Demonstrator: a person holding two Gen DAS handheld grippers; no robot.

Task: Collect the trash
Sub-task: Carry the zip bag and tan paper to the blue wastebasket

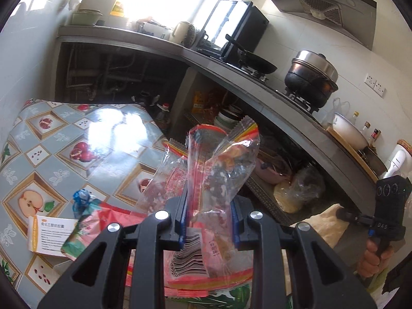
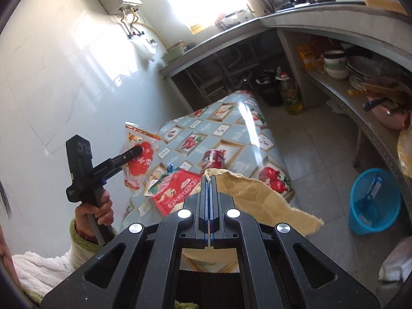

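My left tongs [image 1: 209, 203] are clamped narrow on a clear plastic snack bag [image 1: 221, 162] with red print, held up above the surface [image 1: 51, 139] with its fruit-patterned cloth. My right tongs [image 2: 209, 180] are fully closed on a torn piece of brown paper [image 2: 260, 195] that trails off to the right. On the surface lie a red wrapper [image 2: 175, 190], a red can [image 2: 213, 158] and a small white-and-orange box [image 1: 51, 234]. A blue bin [image 2: 374, 200] stands on the floor at the right.

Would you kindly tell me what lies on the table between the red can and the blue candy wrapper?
In the right wrist view, a red snack packet lies on the tablecloth between the red can and the blue wrapper.
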